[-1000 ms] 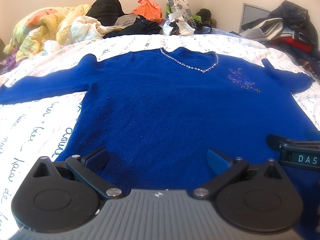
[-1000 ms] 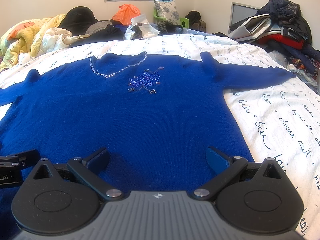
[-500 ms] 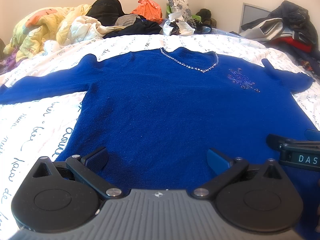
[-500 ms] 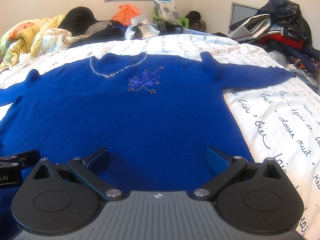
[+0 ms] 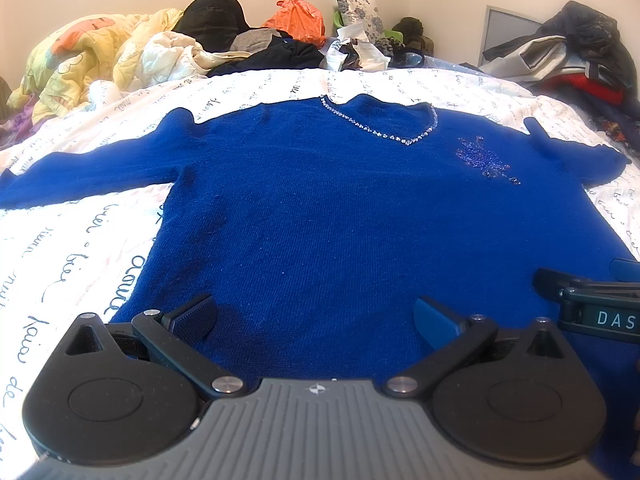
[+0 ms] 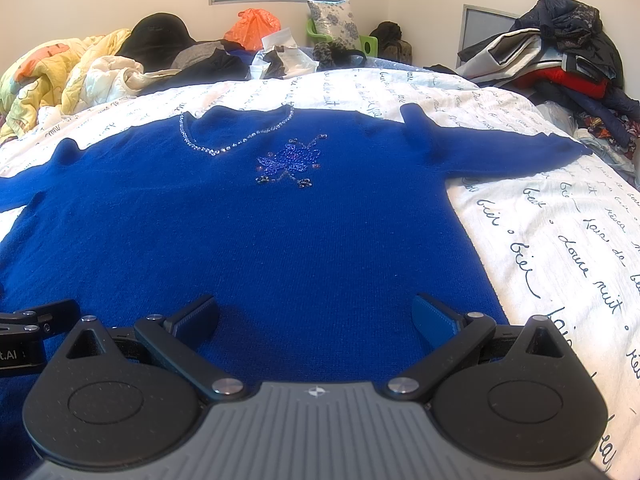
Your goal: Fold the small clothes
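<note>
A royal-blue knitted sweater [image 5: 320, 208] [image 6: 248, 232] lies flat, face up, on the bed with both sleeves spread out. It has a sequin-trimmed neckline [image 5: 384, 132] [image 6: 236, 140] and a beaded flower motif [image 5: 484, 158] [image 6: 292, 160]. My left gripper [image 5: 316, 312] is open, low over the sweater's hem on the left side, with nothing between its fingers. My right gripper [image 6: 316, 312] is open over the hem on the right side, also holding nothing. The right gripper's side [image 5: 592, 304] shows at the right edge of the left wrist view.
The white bedsheet [image 6: 560, 240] with dark script lies under the sweater. A yellow quilt [image 5: 80, 56], dark clothes [image 5: 276, 56] and an orange bag [image 6: 252, 28] are heaped at the bed's far end. A clothes pile [image 6: 560, 60] sits at the far right.
</note>
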Available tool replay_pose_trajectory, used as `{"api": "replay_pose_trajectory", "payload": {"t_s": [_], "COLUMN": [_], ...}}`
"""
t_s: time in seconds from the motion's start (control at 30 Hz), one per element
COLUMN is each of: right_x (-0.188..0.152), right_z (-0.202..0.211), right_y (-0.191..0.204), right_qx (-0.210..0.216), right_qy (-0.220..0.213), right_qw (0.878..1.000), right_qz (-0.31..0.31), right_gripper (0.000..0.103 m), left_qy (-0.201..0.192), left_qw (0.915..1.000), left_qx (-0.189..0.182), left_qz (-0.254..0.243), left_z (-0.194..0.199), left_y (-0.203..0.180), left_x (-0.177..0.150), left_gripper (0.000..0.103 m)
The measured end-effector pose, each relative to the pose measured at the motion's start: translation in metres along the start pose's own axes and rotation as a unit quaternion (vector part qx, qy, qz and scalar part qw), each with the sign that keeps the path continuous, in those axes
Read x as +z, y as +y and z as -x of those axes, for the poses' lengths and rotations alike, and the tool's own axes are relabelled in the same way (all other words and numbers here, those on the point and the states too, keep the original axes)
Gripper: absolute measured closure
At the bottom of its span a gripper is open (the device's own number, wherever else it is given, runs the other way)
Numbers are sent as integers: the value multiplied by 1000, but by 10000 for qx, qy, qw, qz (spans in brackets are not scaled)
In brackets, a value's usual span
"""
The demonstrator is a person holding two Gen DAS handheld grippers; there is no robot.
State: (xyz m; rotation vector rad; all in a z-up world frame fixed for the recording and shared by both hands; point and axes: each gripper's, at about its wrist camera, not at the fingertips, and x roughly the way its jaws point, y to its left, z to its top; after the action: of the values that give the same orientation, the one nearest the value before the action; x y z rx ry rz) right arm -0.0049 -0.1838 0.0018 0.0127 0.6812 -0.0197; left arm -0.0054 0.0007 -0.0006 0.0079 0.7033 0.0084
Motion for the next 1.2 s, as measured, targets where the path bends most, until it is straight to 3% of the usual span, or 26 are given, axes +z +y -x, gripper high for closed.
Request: {"api": "replay_pose_trajectory", "payload": {"t_s": [0.23,0.33,0.43,0.5,0.6,0.73,0.77,0.83,0.93,1.0,1.07,1.2], "right_x": [1,16,50,77,115,135,137,141,137,135,136,132], "right_z": [0,-1,1,-4,-30,-83,-98,-123,-150,-162,-170,-173], "right_y": [2,-14,-66,-119,-220,-351,-376,-405,-425,-427,-428,-432], "right_qx": [35,477,1052,1174,1036,776,757,438,171,257,290,444], "right_qy": [26,175,-192,-494,-704,-579,-515,-362,-223,-289,-301,-500], "right_qw": [10000,9987,9902,9800,9576,9013,8921,8872,8897,8895,8917,8822], "right_qz": [6,-93,-899,-1527,-2596,-4223,-4425,-4578,-4557,-4554,-4507,-4660], "right_gripper": [0,0,0,0,0,0,0,1,27,57,67,70], "left_qy": [1,1,-1,0,-1,-1,-1,0,0,-1,-1,0], "left_qw": [10000,10000,10000,10000,10000,10000,10000,10000,10000,10000,10000,10000], "left_qx": [0,1,1,-5,-6,-4,-4,-6,-3,-4,-2,-3], "left_qz": [-1,-1,0,1,2,3,2,2,2,4,3,6], "left_z": [0,0,0,0,0,0,0,0,0,0,0,-1], "left_y": [0,0,0,0,-1,-1,-1,-1,-1,-1,0,0], "left_x": [0,0,0,0,0,0,0,0,0,0,0,0], "left_gripper": [0,0,0,0,0,0,0,0,0,0,0,0]}}
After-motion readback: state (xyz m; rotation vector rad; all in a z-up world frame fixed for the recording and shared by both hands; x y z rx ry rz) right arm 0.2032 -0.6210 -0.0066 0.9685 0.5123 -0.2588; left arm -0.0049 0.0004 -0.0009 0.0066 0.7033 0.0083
